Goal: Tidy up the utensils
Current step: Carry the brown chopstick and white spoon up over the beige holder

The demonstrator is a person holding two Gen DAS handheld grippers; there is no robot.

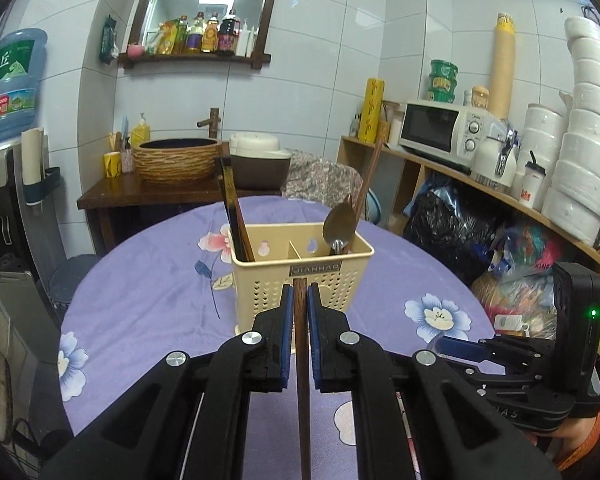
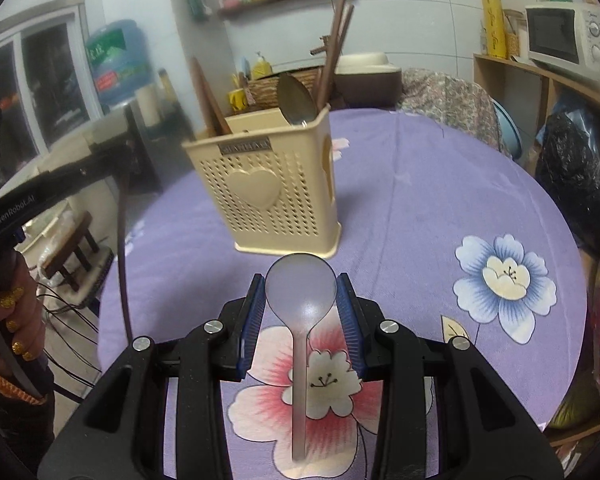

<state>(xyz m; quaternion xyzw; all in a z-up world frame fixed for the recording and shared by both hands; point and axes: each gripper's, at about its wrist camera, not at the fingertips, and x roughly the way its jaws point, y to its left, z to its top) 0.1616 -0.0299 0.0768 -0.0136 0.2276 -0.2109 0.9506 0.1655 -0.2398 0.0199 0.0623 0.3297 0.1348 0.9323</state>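
On the cream holder point(image 1: 300, 280), a plate reads "JIANHAO".

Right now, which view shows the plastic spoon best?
The right wrist view: the spoon lies whole between the right gripper's pads, bowl forward. The left wrist view shows that gripper only side-on, spoon not discernible.

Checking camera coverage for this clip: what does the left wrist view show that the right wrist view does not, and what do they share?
Only the left wrist view: the left claw shut on a brown chopstick, the holder's inner divider, and the right claw's body from the side.
Only the right wrist view: the right claw gripping a translucent plastic spoon by its bowl, the heart on the holder's front, and a hand gripping the left device.
Both: the beige utensil holder with chopsticks and a metal spoon, on the purple floral tablecloth.
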